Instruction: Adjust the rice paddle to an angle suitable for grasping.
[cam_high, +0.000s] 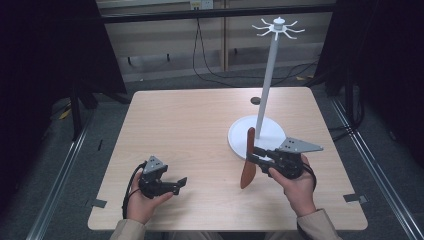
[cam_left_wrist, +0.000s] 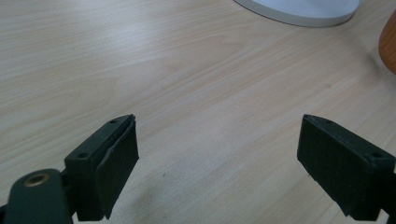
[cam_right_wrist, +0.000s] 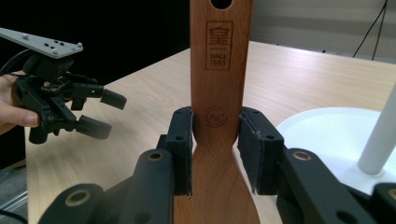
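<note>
**Right gripper holds wooden spatula upright beside the white stand**

The light wooden table (cam_high: 200, 130) takes up the middle of the high view, with dark floor around it and cables along the far wall. On its right half stands the white stand (cam_high: 265, 95): a round flat base (cam_high: 240, 132) with a thin pole rising from it to a ring of small hooks (cam_high: 278, 27) at the top. A small dark disc (cam_high: 255, 100) lies on the table just beyond the base, toward the far edge.

The wooden spatula (cam_high: 248, 160) sits at the near left edge of the base, held roughly upright, its broad blade down toward the table and its handle end up. In the right gripper view the handle (cam_right_wrist: 219, 70) bears a stamped mark and has a hole at its upper end.

The right gripper (cam_high: 261, 157), at the near right, is clenched on the spatula's neck, one pad pressing each side where the handle widens into the blade. The person's right hand (cam_high: 297, 187) grips its body.

The left gripper (cam_high: 176, 184), at the near left of the table and well apart from the spatula, has its jaws spread wide with bare tabletop between them. The left hand (cam_high: 145, 200) holds it low over the table.
</note>
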